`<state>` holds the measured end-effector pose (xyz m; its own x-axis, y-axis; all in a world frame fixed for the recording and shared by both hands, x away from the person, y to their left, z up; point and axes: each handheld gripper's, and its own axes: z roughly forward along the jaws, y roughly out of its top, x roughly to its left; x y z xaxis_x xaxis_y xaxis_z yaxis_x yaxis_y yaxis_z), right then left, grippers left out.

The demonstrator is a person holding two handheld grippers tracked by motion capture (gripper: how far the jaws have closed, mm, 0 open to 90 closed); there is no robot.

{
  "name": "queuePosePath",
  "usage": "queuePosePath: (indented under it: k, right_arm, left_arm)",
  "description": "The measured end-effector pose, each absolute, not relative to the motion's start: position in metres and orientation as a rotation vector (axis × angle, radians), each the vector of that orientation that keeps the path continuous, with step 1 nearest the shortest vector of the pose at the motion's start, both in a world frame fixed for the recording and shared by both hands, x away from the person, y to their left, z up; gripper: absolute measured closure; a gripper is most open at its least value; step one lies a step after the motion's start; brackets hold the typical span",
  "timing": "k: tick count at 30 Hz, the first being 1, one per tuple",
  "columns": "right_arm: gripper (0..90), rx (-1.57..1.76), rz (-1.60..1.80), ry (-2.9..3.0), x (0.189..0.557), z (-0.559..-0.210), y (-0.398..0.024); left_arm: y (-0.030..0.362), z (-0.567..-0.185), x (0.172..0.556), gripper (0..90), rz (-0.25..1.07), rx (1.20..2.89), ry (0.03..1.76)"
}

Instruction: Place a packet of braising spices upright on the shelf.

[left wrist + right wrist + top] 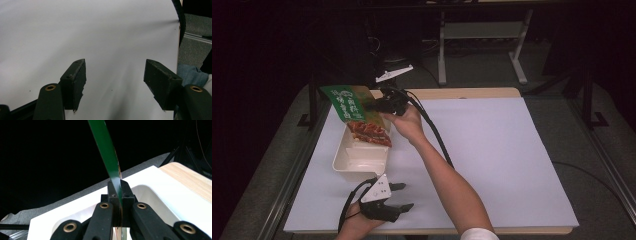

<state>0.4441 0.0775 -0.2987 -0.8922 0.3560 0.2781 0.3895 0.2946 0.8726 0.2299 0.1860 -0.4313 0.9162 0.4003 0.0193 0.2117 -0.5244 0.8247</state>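
Green snack packet hangs over the far end of the cream tray, its lower end with the red food print down at the tray's far part. Tray sits at the left side of the white sheet, long axis running away from the person, near the sheet's left edge. Right and middle of the sheet are bare, lots of open room there. Wooden table edge shows beyond the sheet at the far side; grey padded surround on both sides, metal rails along it. Room behind is dark; a white table frame stands on the floor well beyond.

Right gripper is pressed together on the packet's edge; in the right gripper view the green packet rises edge-on from between the closed jaws, tray rim below. Right forearm reaches diagonally from bottom centre across to the tray's far end, cable trailing alongside.

Left gripper sits near the sheet's near edge, just in front of the tray, jaws spread with nothing between, pointing right. Left gripper view: both fingers over bare white sheet.
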Motion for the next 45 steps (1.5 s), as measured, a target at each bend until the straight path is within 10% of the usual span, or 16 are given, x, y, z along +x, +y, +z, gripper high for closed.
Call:
queuePosePath:
  k: [45]
  right_arm:
    - [88.4,-0.819,-1.657,-2.526,0.456,-0.341,0.068]
  left_arm:
    - [0.182,-0.435,0.231,33.3,0.25,2.165,0.426]
